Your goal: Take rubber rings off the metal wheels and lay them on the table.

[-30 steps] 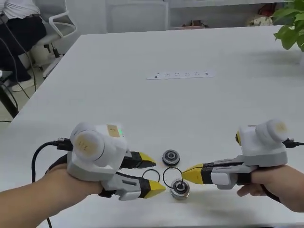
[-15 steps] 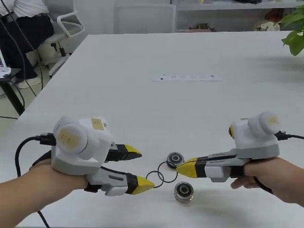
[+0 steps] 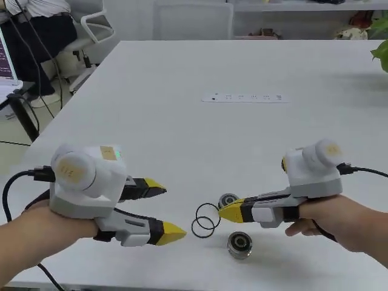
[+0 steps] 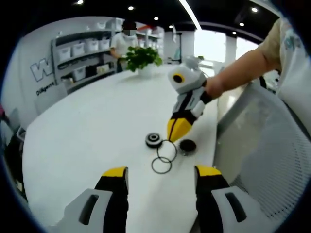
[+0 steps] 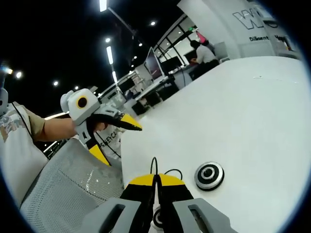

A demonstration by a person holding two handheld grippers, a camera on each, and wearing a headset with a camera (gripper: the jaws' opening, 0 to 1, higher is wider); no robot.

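Note:
Two metal wheels sit near the table's front edge: one wheel [image 3: 240,243] [image 4: 187,145] in front of my right gripper, the other wheel [image 3: 228,199] [image 4: 153,140] [image 5: 209,175] just behind it. My right gripper [image 3: 225,211] [image 4: 174,137] [image 5: 156,180] is shut on the edge of a thin black rubber ring [image 3: 207,213] [image 4: 166,150] [image 5: 154,165]. A second ring [image 3: 202,227] [image 4: 161,165] lies flat on the table, overlapping the first. My left gripper [image 3: 162,209] [image 4: 162,171] [image 5: 114,141] is open and holds nothing, a short way left of the rings.
A white power strip [image 3: 245,97] lies flat in the middle of the white table [image 3: 182,121]. An office chair [image 3: 100,27] stands off the far left corner, and a potted plant [image 4: 141,58] stands at the far right.
My right gripper has drawn the ring leftward, away from the front wheel. My left gripper has pulled back to the left, away from the rings. The head camera has shifted.

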